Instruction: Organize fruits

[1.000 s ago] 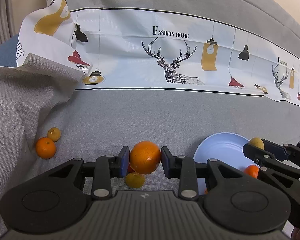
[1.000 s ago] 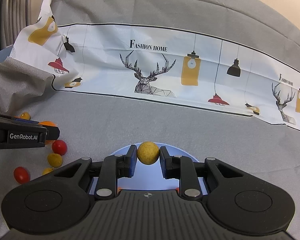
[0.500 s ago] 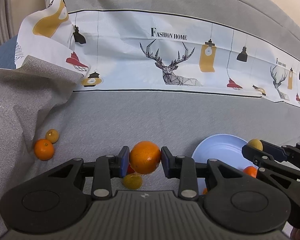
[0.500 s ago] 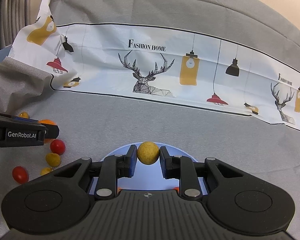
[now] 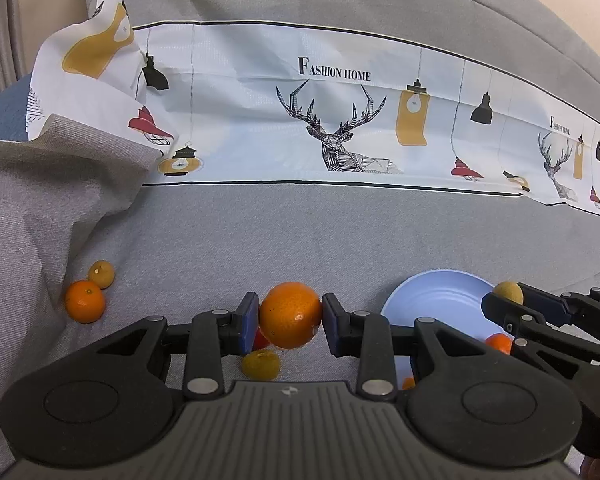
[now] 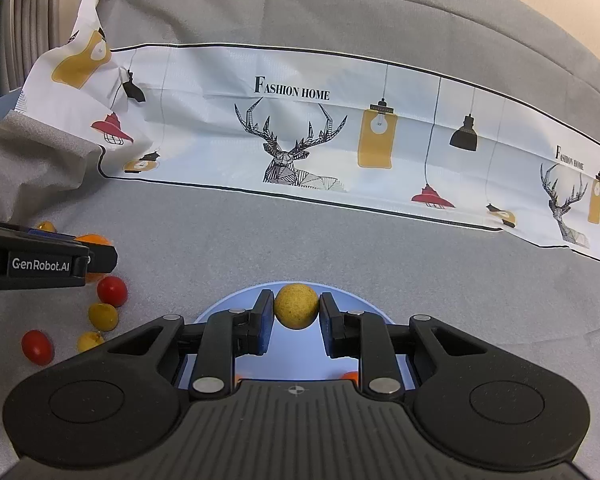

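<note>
The left gripper [image 5: 290, 316] has its jaws clamped on a round, glossy orange mandarin [image 5: 290, 315], pads pressing its widest part from either side, held above the grey fabric surface [image 5: 300, 236]. The right gripper [image 6: 296, 307] has its jaws closed on a small, matte, speckled yellow-brown round fruit [image 6: 295, 306], poised over the pale blue round plate [image 6: 342, 294], where a little orange fruit already shows at the near edge.

The mandarin looks light, with a soft, yielding peel; squeezed hard it would probably bruise, and its waxy skin could slip, so a grip across the equator seems best. The small yellow fruit appears firmer and rougher, easy to pinch, yet apt to roll once released on the smooth plate.

Loose fruit waits on the fabric: two red cherry tomatoes [image 6: 112, 291], several small yellow fruits [image 6: 103, 316], and another mandarin [image 5: 85, 301] by the fold at the left.
</note>
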